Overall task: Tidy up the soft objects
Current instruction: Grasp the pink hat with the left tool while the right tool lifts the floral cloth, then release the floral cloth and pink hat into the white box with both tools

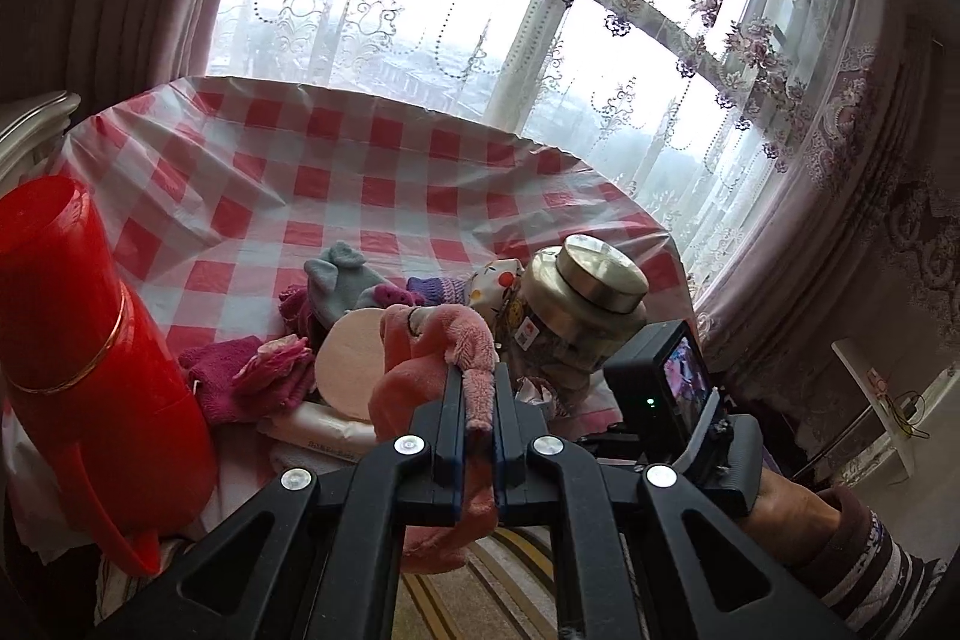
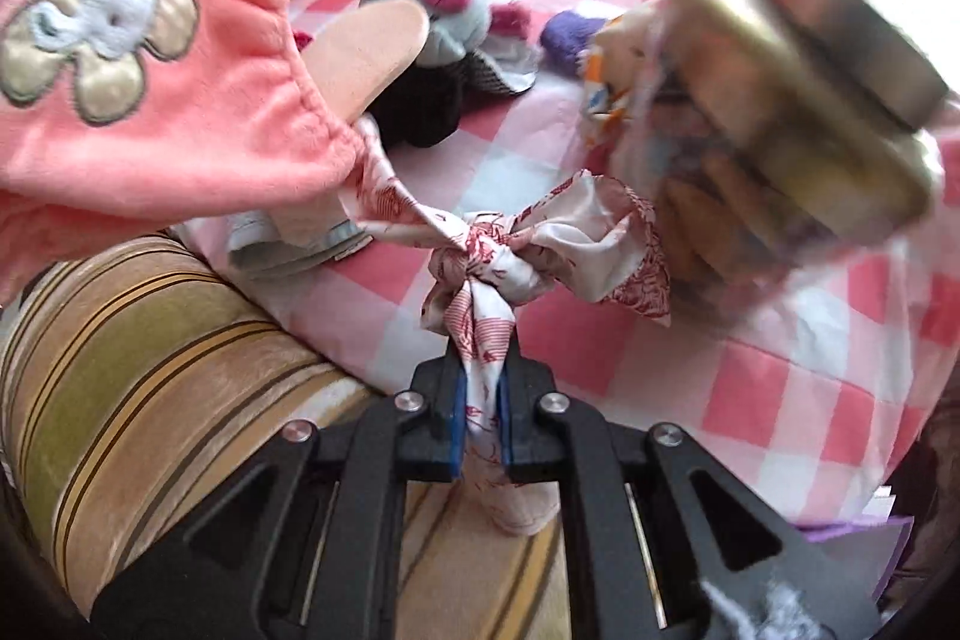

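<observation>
— What has the left gripper [image 1: 478, 403] got?

— Its jaws are pressed nearly together on a fuzzy salmon-pink plush garment [image 1: 420, 370]; a narrow strip of it runs between the fingers and more hangs below them.

— And the right gripper [image 2: 480, 376]?

— Closed the same way on a knotted white satin cloth with red print [image 2: 510, 256]. The knot sits just ahead of its fingertips, with loose ends fanning out to either side.

— Where is the pink garment from that side?

— Up and to the left of the right gripper, showing an appliquéd white and beige flower patch [image 2: 90, 22].

— What lies beyond the tools?

— A red-and-white checked tablecloth [image 1: 372, 178]. Just ahead of the left gripper is a heap of small knitted items, among them a grey knit piece with a bow [image 1: 342, 280] and magenta knitted gloves [image 1: 240, 376], around a round peach-coloured pad [image 1: 348, 364]. To its right front stands a glass jar with a brushed metal lid [image 1: 600, 280]; its contents are blurred, possibly fabric. Far left stands a tall red plastic thermos jug [image 1: 78, 340].
</observation>
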A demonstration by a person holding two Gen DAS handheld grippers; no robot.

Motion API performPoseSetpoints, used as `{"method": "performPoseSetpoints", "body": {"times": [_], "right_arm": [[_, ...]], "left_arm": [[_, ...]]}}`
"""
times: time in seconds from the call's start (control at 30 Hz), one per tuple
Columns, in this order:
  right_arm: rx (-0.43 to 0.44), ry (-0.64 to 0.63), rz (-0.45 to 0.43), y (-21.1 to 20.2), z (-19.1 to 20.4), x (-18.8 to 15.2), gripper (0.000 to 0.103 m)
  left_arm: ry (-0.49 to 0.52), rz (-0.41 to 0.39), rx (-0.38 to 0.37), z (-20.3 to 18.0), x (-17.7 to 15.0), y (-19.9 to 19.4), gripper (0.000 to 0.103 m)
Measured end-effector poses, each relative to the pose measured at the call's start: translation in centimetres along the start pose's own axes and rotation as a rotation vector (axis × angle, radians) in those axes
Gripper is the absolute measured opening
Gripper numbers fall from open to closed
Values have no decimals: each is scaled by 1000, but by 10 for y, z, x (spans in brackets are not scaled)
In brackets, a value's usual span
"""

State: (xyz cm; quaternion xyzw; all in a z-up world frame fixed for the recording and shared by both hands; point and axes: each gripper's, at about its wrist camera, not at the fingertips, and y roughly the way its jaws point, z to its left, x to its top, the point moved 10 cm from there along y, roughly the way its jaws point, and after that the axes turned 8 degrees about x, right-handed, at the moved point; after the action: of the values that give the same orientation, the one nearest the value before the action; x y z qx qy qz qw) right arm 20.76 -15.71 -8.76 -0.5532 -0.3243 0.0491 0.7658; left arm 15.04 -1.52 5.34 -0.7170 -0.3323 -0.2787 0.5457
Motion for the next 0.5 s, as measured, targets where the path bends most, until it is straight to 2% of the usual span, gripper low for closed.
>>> {"method": "performPoseSetpoints", "body": {"times": [0.3, 0.5], "right_arm": [[-45, 153, -148, -88, -44, -48, 11], [-124, 271, -186, -134, -87, -103, 11]], "left_arm": [[63, 13, -152, -73, -11, -13, 7], [131, 72, -306, -153, -43, -15, 7]]}}
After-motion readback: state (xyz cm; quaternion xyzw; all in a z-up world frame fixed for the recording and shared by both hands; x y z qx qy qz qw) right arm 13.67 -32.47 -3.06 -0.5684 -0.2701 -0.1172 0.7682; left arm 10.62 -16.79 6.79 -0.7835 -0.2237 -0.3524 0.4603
